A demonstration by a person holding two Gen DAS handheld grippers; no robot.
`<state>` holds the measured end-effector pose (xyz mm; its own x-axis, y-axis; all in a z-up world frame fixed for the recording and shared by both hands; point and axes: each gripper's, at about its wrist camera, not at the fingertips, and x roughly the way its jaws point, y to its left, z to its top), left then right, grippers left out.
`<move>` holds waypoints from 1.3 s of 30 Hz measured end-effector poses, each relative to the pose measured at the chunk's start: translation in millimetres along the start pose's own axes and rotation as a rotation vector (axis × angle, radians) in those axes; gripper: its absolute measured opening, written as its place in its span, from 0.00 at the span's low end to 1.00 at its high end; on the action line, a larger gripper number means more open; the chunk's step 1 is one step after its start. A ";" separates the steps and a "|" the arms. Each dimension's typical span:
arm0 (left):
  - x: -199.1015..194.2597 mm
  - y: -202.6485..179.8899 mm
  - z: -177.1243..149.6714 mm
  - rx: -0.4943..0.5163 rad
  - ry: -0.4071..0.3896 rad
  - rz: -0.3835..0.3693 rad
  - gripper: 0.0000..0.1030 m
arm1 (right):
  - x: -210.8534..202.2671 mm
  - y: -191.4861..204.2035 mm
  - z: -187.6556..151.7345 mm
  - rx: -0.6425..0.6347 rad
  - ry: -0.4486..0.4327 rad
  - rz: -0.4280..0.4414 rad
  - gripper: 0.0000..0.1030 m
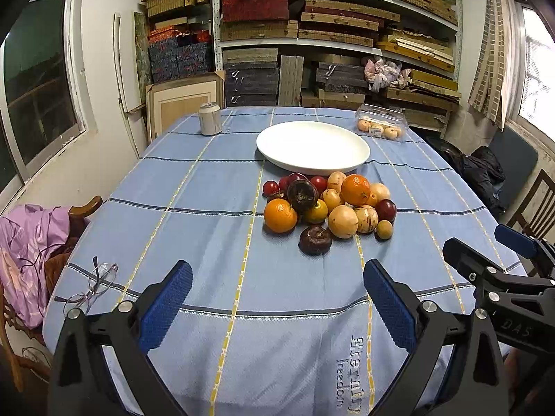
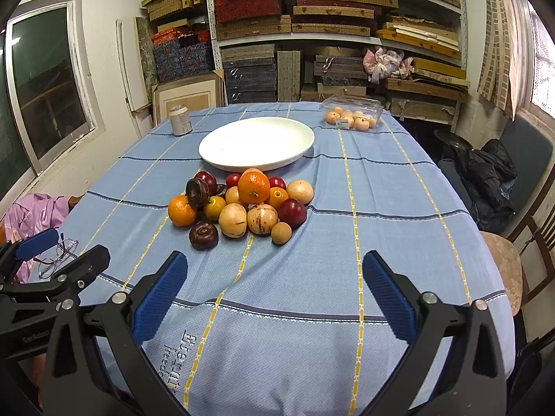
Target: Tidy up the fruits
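Observation:
A heap of mixed fruit (image 1: 329, 204) (image 2: 242, 204) lies mid-table on the blue cloth: oranges, pale yellow round fruits, red plums, dark purple mangosteens. Just behind it sits an empty white plate (image 1: 312, 147) (image 2: 256, 144). My left gripper (image 1: 277, 277) hovers open over the near part of the table, short of the heap, nothing between its blue pads. My right gripper (image 2: 275, 270) is likewise open and empty, near the front edge. Each gripper shows at the edge of the other's view: the right gripper (image 1: 485, 253), the left gripper (image 2: 66, 249).
A drink can (image 1: 210, 118) (image 2: 180, 120) stands at the far left. A clear plastic box of pale fruits (image 1: 381, 123) (image 2: 352, 113) sits at the far right. Eyeglasses (image 1: 93, 286) (image 2: 57, 256) lie near the left front corner. Chairs flank the table; shelves of boxes behind.

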<state>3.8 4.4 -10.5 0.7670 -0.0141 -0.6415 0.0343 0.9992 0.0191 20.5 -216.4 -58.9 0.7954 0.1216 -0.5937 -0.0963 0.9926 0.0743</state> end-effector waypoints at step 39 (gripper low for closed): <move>3.2 10.0 -5.7 -0.024 0.023 -0.007 0.97 | 0.8 7.6 -5.2 -0.009 0.002 -0.006 0.96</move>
<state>2.9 14.6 -16.8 0.7516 -0.0204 -0.6593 0.0242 0.9997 -0.0034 17.3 -208.7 -63.0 0.7949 0.1159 -0.5956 -0.0972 0.9932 0.0635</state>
